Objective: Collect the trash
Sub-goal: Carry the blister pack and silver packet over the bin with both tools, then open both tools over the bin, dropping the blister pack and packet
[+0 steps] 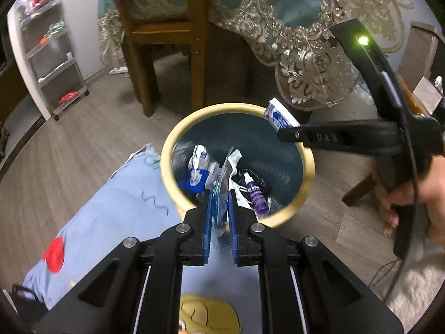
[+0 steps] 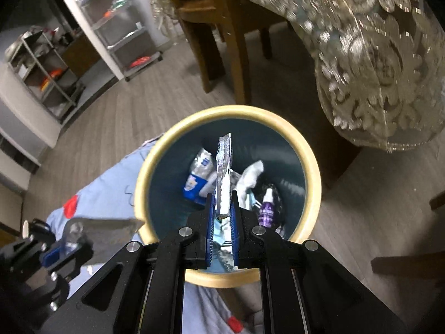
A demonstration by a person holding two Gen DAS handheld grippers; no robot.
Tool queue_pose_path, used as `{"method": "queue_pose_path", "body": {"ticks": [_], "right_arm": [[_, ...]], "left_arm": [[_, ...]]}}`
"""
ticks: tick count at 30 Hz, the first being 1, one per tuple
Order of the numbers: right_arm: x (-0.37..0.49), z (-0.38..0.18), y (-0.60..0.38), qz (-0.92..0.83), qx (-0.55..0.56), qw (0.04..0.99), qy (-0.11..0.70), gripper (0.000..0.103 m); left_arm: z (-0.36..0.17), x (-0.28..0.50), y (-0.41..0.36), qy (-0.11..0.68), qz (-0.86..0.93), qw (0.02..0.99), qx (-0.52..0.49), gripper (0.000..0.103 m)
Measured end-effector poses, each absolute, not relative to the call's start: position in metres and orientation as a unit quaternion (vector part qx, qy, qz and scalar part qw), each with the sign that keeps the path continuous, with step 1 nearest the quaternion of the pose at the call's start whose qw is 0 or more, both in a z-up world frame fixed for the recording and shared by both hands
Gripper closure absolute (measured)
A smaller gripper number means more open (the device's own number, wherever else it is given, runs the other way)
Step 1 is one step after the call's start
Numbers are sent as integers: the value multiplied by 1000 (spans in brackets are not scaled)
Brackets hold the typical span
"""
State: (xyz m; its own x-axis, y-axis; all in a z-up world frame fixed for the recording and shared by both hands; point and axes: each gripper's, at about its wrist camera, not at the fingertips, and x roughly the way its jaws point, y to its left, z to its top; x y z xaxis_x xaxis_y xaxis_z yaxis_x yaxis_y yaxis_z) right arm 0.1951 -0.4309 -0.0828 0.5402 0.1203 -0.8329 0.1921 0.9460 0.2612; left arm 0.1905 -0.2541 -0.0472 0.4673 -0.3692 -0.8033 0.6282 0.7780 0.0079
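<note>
A round bin with a cream rim (image 1: 169, 150) (image 2: 314, 164) stands on the floor, holding a purple spray bottle (image 1: 257, 192) (image 2: 265, 208), blue-and-white wrappers (image 1: 198, 176) (image 2: 194, 185) and crumpled paper. My left gripper (image 1: 221, 194) is shut on a thin clear plastic piece (image 1: 219, 186), held edge-on over the bin's near rim. My right gripper (image 2: 222, 197) is shut on a silvery foil wrapper (image 2: 224, 172) above the bin's opening. In the left wrist view the right gripper's fingers (image 1: 306, 135) hold a white-and-blue wrapper (image 1: 279, 115) over the far right rim.
A light blue cloth (image 1: 116, 220) (image 2: 105, 194) lies left of the bin. A wooden chair (image 1: 167, 36) (image 2: 222, 33) and a table with a lace-edged cloth (image 1: 306, 64) (image 2: 383, 78) stand behind. A drawer unit (image 1: 50, 55) (image 2: 125, 30) is at far left.
</note>
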Motion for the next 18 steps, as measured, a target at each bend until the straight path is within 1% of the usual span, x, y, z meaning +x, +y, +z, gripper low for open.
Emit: {"method": "queue_pose_path", "body": {"ticks": [4, 5, 6, 7, 8, 9, 15, 17, 18], "right_arm": [[196, -80, -434, -13, 174, 869, 464, 91], [197, -80, -435, -8, 178, 870, 459, 89], [199, -81, -432, -5, 181, 870, 459, 86], [201, -82, -432, -3, 183, 869, 460, 75], [201, -84, -432, 1, 186, 866, 465, 63], [201, -85, -431, 0, 183, 864, 470, 59], [194, -70, -427, 4, 172, 867, 467, 55], [184, -58, -423, 5, 164, 870, 466, 53], [177, -52, -422, 3, 160, 872, 462, 51]], "left_arm": [[-50, 204, -267, 406, -305, 846, 162, 93], [-50, 208, -269, 398, -308, 849, 161, 91], [-51, 212, -271, 399, -308, 849, 160, 85], [-52, 214, -271, 403, -307, 848, 158, 66], [-54, 217, -268, 412, -302, 847, 148, 53], [-54, 218, -264, 414, -297, 849, 138, 35], [-35, 194, -231, 399, -288, 864, 109, 35], [-26, 181, -224, 388, -284, 870, 110, 32], [-20, 172, -219, 382, -282, 873, 110, 28]]}}
